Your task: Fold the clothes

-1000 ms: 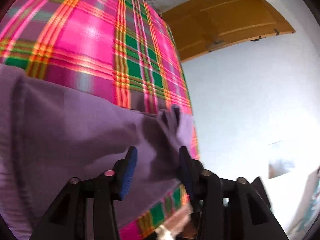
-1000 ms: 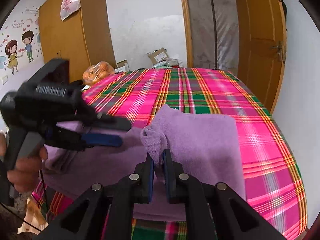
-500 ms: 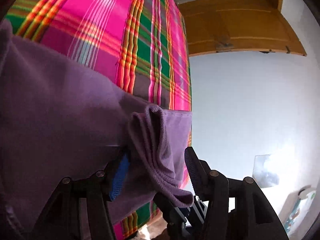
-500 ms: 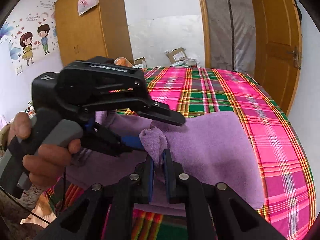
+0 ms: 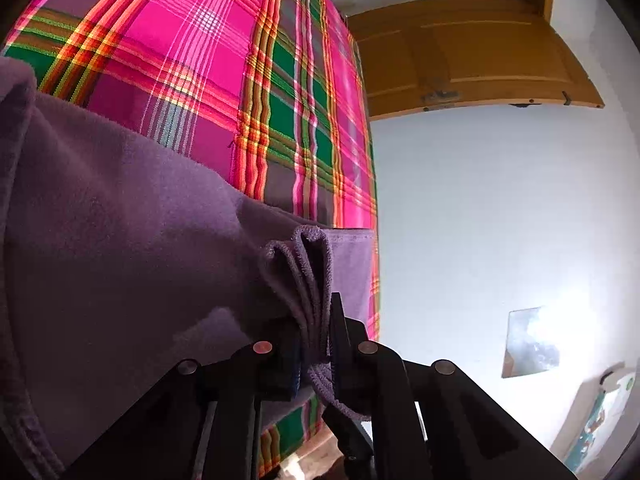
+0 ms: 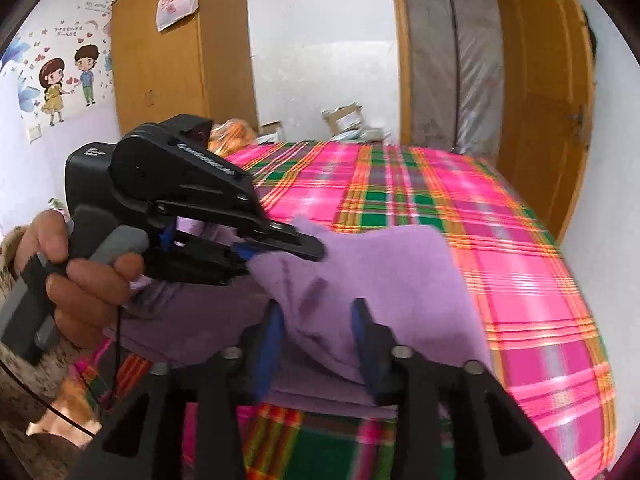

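Plaid bedspread, wooden door; left tool pinching purple garment, right tool apart.

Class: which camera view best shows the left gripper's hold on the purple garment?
The left wrist view: the left gripper is shut on a bunched fold of the purple garment. The right wrist view shows it sideways, fingertips half hidden.

The purple garment runs off the left and bottom edges of the left wrist view. In the right wrist view, the left tongs cover its bunched corner, and the plaid bed blurs toward the right edge.
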Demonstrator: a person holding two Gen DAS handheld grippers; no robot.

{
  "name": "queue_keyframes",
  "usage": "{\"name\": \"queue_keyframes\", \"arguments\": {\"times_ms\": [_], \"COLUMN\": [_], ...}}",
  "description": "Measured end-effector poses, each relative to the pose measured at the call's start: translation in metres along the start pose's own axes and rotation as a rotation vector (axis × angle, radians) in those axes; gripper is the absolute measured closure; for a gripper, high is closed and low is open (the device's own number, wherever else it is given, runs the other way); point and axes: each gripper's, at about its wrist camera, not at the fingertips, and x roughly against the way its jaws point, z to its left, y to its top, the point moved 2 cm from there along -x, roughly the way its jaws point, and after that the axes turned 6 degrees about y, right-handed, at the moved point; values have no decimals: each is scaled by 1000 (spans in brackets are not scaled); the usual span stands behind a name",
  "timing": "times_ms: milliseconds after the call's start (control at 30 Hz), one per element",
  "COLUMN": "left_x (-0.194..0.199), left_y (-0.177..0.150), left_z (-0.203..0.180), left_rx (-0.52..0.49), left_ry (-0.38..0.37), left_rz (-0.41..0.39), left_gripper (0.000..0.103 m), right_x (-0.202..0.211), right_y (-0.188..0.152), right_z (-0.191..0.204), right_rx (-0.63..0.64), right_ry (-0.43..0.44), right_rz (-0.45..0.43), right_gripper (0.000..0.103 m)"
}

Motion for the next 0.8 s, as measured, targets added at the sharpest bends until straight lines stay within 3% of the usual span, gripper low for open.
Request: {"name": "queue_keyframes", "arguments": {"times_ms": [267, 467, 800], "left_x": [-3, -2, 18], "left_y": [3, 1, -10], "left_z": [-16, -37, -32], "left_rx": [7, -17, -12], "left_ry": [-49, -91, -99], "left_rz": [30, 47, 27], "left_gripper": [92, 93, 94], "right_x": [23, 12, 19], "right_y": [-36, -45, -44], "right_z": [-21, -33, -51], "right_rx": [-14, -12, -82], "right_ry": [-202, -290, -304], "right_rz": [8, 40, -15], "right_gripper": [49, 46, 45]}}
